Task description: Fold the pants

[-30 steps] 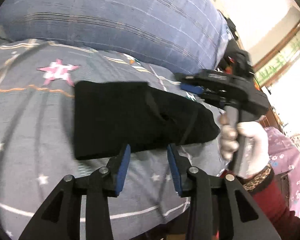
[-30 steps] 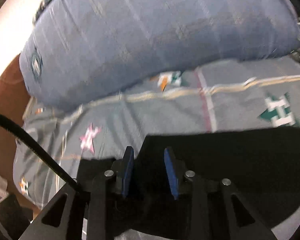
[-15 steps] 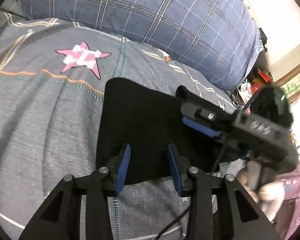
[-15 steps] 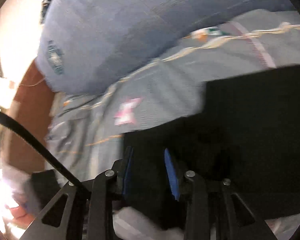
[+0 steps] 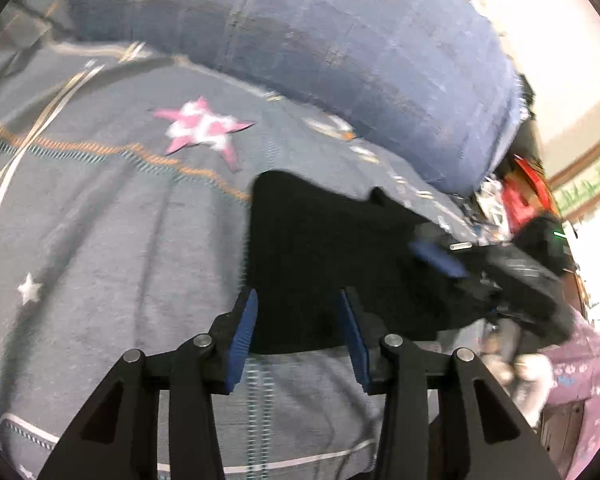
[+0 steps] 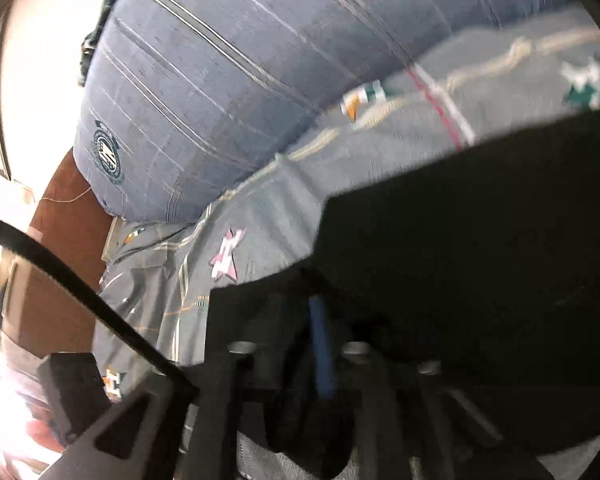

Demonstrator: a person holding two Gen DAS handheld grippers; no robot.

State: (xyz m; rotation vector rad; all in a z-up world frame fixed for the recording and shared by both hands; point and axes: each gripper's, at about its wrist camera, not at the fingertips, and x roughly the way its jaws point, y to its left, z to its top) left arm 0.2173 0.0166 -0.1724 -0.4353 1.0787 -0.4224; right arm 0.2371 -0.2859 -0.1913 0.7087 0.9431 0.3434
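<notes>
Black pants lie folded into a compact rectangle on a grey star-patterned bedspread, at the centre of the left wrist view, with a blue plaid pillow at twelve o'clock. The left hand-held gripper hovers at six o'clock over the near edge, its jaws having just been opening, pads apart and not pressing the cloth. The right hand-held gripper reaches in from three o'clock; whether it grips cannot be told through blur. Folding looks nearly finished; perhaps only smoothing and letting go remain.
</notes>
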